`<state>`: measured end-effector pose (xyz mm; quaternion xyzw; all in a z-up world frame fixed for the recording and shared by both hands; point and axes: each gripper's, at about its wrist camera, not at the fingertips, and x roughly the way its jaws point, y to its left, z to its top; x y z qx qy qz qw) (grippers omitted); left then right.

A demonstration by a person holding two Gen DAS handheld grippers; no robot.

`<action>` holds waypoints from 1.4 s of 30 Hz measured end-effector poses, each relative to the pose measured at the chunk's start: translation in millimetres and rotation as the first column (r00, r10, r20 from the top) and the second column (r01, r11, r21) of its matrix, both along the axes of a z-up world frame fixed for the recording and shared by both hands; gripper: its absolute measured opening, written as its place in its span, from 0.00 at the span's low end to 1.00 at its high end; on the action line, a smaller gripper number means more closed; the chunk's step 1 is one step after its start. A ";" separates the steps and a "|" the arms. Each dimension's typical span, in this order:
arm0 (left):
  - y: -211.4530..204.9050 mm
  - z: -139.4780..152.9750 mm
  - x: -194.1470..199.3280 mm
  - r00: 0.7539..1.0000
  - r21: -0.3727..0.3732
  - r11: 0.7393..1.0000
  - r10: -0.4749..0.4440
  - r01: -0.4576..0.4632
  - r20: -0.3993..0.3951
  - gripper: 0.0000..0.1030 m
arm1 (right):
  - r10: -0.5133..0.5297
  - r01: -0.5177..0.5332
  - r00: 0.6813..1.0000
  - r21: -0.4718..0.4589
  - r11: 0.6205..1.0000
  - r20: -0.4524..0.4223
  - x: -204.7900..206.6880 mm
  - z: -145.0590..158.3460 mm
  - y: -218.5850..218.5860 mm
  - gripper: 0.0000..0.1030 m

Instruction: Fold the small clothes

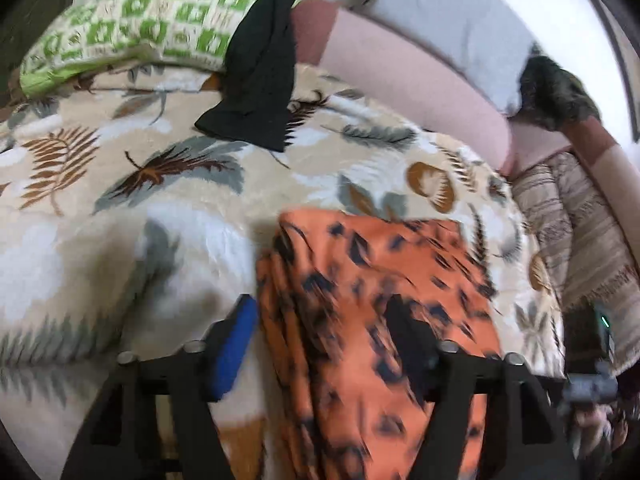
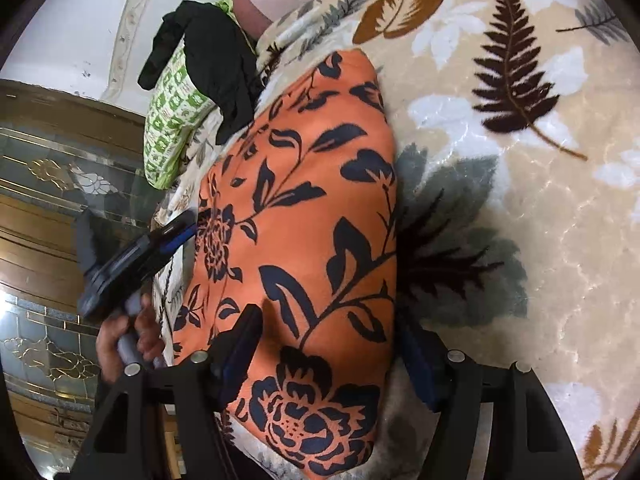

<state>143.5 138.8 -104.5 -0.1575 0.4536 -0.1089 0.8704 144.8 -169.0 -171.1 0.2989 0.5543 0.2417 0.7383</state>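
An orange garment with a dark floral print (image 2: 304, 240) lies folded on the leaf-patterned blanket (image 2: 520, 200). It also shows, blurred, in the left wrist view (image 1: 368, 320). My left gripper (image 1: 320, 344) is open, its fingers either side of the cloth's near edge; it also shows at the cloth's left edge in the right wrist view (image 2: 176, 228). My right gripper (image 2: 332, 356) is open, straddling the near end of the garment. A black garment (image 1: 260, 64) lies draped further back.
A green-and-white patterned pillow (image 1: 132, 28) lies at the back beside the black garment. A pink cushion (image 1: 400, 76) and a striped cloth (image 1: 580, 240) lie to the right. A wooden cabinet with glass panels (image 2: 52, 200) stands beyond the bed edge.
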 end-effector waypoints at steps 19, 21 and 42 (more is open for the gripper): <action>-14.4 -25.3 -89.7 0.997 0.110 0.992 -0.062 0.066 -0.034 0.56 | -0.029 0.030 0.999 0.022 0.999 -0.030 -23.0 -2.8 -4.5 0.71; -17.1 -46.1 -87.3 0.994 0.146 0.986 -0.069 0.082 -0.086 0.27 | -0.017 0.017 1.000 0.047 0.999 -0.013 -29.3 -2.4 -5.1 0.71; -12.5 -58.8 -17.0 0.993 0.015 1.000 0.007 -0.005 -0.114 0.68 | -0.078 0.081 0.996 0.120 0.989 -0.034 14.9 -14.7 -15.5 0.70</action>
